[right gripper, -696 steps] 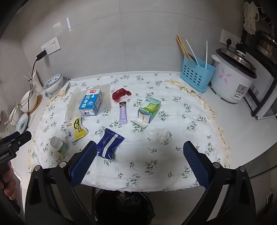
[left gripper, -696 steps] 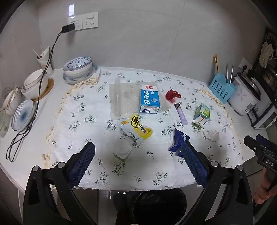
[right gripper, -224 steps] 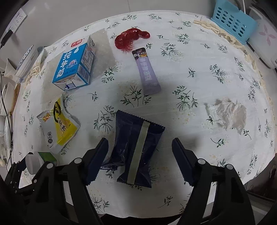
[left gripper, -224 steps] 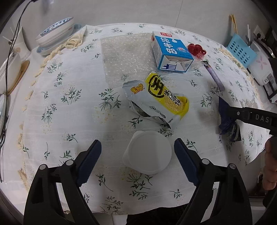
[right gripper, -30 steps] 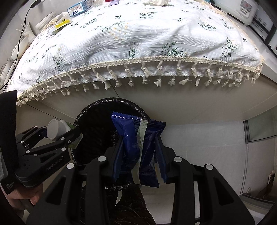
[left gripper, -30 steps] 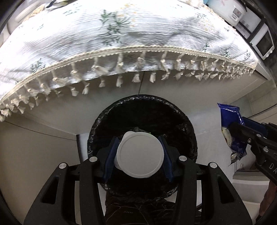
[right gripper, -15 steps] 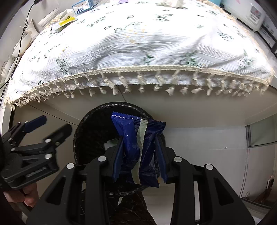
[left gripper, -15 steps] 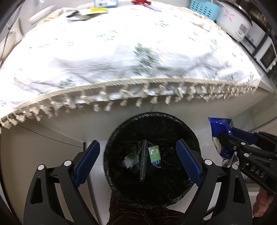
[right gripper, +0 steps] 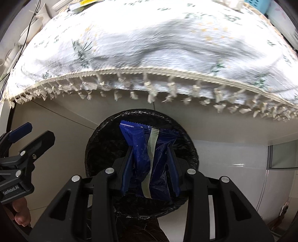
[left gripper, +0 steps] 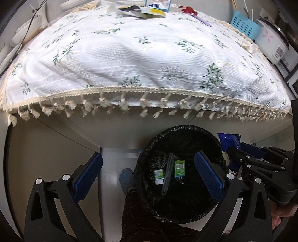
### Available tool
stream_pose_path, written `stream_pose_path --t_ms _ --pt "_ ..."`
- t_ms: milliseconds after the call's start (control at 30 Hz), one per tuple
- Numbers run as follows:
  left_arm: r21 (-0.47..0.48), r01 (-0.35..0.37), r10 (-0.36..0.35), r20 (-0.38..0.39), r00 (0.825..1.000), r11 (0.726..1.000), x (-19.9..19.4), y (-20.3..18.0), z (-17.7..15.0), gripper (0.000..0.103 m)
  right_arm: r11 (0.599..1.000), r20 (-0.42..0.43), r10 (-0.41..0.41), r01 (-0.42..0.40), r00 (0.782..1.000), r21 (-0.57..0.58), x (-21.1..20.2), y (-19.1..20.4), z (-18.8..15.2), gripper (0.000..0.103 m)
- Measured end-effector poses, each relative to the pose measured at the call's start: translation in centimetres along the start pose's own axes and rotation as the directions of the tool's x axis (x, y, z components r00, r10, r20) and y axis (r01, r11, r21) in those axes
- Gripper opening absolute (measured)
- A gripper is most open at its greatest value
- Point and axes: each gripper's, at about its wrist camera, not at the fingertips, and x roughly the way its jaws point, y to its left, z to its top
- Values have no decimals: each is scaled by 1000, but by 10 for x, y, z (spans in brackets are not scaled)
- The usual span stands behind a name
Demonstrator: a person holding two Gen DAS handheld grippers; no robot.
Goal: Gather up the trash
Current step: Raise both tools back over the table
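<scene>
Trash remains on the far side of the bench (left gripper: pixel 149 55) in the left wrist view: a yellow snack bag (left gripper: pixel 149 11), a blue milk carton (left gripper: pixel 157 2) and a red scrap (left gripper: pixel 188 9) lie on the flowered cloth. Below the fringe stands the black-lined bin (left gripper: pixel 182 167), holding a small white bottle (left gripper: pixel 158 175), a green box (left gripper: pixel 179 168) and a dark strip (left gripper: pixel 167 175). The left tool (left gripper: pixel 148 174) hangs over it with its blue pads spread wide and nothing between them, apparently having nothing left to drop. At right, the right tool (left gripper: pixel 232 158) clamps the blue wrapper (left gripper: pixel 228 142) just beside the bin's rim

From the right wrist view, the right tool (right gripper: pixel 150 167) pinches the blue wrapper (right gripper: pixel 147 149) upright between its pads, directly above the bin (right gripper: pixel 96 149); held there, it should fall inside once released. This wrapper is glossy dark blue, crinkled, with a pale strip down its middle and a serrated top edge. The left tool (right gripper: pixel 29 134) shows at left, parted and holding nothing
</scene>
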Motion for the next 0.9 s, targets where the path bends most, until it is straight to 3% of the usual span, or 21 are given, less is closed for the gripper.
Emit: stream_pose_path --t_ms 233,333,500,667,900 --pt "-2 -3 3 -13 1000 1000 1 7 -1 97 1000 -7 -10 10 1000 -11 6 3 -1 39" --pt "5 -2 2 -18 1000 1000 1 4 1 97 1000 1 -13 13 1000 -1 3 -1 -1 49" --pt "13 2 -2 -8 1000 1000 -5 0 5 97 1000 46 -21 20 999 18 -14 -10 1 74" --pt "1 10 -10 -2 1000 1000 -19 0 12 97 999 79 -24 22 997 32 -34 -16 5 86" --pt "-11 3 -3 20 1000 1000 -47 3 26 97 999 137 -47 42 989 34 -74 -22 19 94"
